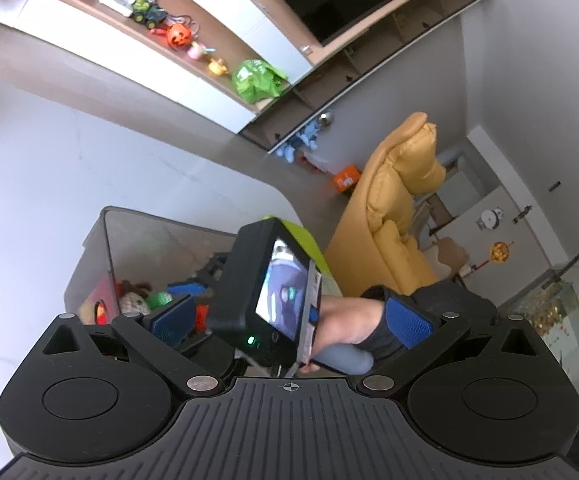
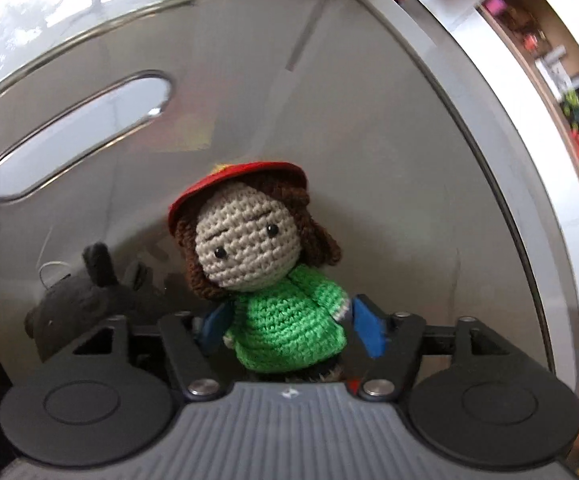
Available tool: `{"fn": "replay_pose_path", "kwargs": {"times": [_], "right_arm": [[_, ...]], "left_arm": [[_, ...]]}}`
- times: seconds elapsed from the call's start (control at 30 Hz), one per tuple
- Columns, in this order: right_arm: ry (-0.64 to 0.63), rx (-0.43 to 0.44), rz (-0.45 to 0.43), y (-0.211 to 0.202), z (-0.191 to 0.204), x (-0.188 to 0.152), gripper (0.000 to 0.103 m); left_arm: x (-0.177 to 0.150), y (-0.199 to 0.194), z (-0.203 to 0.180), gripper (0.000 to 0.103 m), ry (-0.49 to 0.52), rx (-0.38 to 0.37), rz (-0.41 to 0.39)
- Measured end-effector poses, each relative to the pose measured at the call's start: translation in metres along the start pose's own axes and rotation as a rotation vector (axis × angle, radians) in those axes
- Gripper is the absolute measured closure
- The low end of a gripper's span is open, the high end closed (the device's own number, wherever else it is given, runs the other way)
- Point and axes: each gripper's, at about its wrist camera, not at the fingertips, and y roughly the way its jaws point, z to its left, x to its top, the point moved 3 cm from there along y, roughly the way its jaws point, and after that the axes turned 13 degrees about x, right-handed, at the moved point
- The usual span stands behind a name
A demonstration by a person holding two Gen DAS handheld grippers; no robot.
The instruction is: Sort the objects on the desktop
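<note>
In the right wrist view my right gripper (image 2: 289, 326) has its blue pads on both sides of a crocheted doll (image 2: 265, 264) with a red hat, brown hair and green sweater; the pads touch its body. The doll is inside a grey bin (image 2: 369, 120) with a slot handle. A dark grey plush toy (image 2: 77, 304) lies at the bin's bottom left. In the left wrist view my left gripper (image 1: 289, 320) is open and empty, above the table. Beyond it the right gripper unit (image 1: 265, 296) reaches into the grey bin (image 1: 105, 240), where the doll (image 1: 133, 300) and a red toy show.
A white table (image 1: 49, 168) carries the bin. Behind are a yellow chair (image 1: 397, 208), a shelf with toys (image 1: 177, 36), a green bag (image 1: 257, 80) and a dark screen. A fish tank (image 1: 557, 312) stands at the right.
</note>
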Motion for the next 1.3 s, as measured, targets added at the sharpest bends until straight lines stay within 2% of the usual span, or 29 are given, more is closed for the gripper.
{"fn": "replay_pose_path", "kwargs": {"times": [0.07,0.13,0.27,0.37,0.43,0.5,0.57,0.63,0.73,0.8,0.87,0.97,1.07,1.2,1.3], "right_arm": [[0.048,-0.012,-0.024,-0.023,-0.013,-0.010,0.029],[0.108,-0.015,-0.092,-0.052,-0.022,-0.025,0.029],[0.298,0.024,-0.328,-0.135,-0.044,-0.085,0.027],[0.530,0.090,-0.590,-0.198,-0.067,-0.154,0.017],[0.687,0.131,-0.720,-0.222,-0.090,-0.208,0.017],[0.838,0.127,-0.864,-0.241,-0.108,-0.273,0.017],[1.019,0.091,-1.003,-0.238,-0.121,-0.345,0.016],[1.219,0.071,-1.079,-0.216,-0.131,-0.406,0.015],[1.459,0.086,-1.087,-0.174,-0.147,-0.483,0.019],[1.571,0.151,-1.105,-0.132,-0.145,-0.511,0.024],[1.646,0.280,-1.193,-0.107,-0.139,-0.550,0.027],[1.718,0.462,-1.333,-0.079,-0.135,-0.579,0.027],[1.689,0.496,-1.404,-0.066,-0.134,-0.595,0.026],[1.652,0.452,-1.433,-0.050,-0.131,-0.600,0.022],[1.658,0.545,-1.445,-0.035,-0.134,-0.598,0.022]], "left_arm": [[0.000,-0.002,0.002,0.000,-0.005,0.002,-0.005],[0.001,-0.002,0.002,0.000,-0.009,0.001,-0.007],[0.002,0.011,-0.013,0.000,-0.019,-0.015,0.013],[0.007,0.038,-0.052,0.000,-0.027,-0.038,0.033],[0.007,0.067,-0.091,0.000,-0.001,-0.088,0.094],[0.003,0.104,-0.131,0.000,0.014,-0.127,0.169],[-0.007,0.147,-0.173,0.000,0.034,-0.133,0.245],[-0.028,0.194,-0.207,0.000,0.063,-0.090,0.327],[-0.064,0.261,-0.247,0.000,0.096,-0.024,0.446],[-0.087,0.300,-0.258,0.000,0.108,0.004,0.492],[-0.104,0.332,-0.256,0.000,0.093,0.044,0.478],[-0.124,0.367,-0.241,0.000,0.006,0.077,0.463],[-0.141,0.386,-0.225,0.000,-0.103,0.038,0.507],[-0.157,0.393,-0.211,0.000,-0.131,0.059,0.491],[-0.162,0.403,-0.202,0.000,-0.164,0.103,0.495]]}}
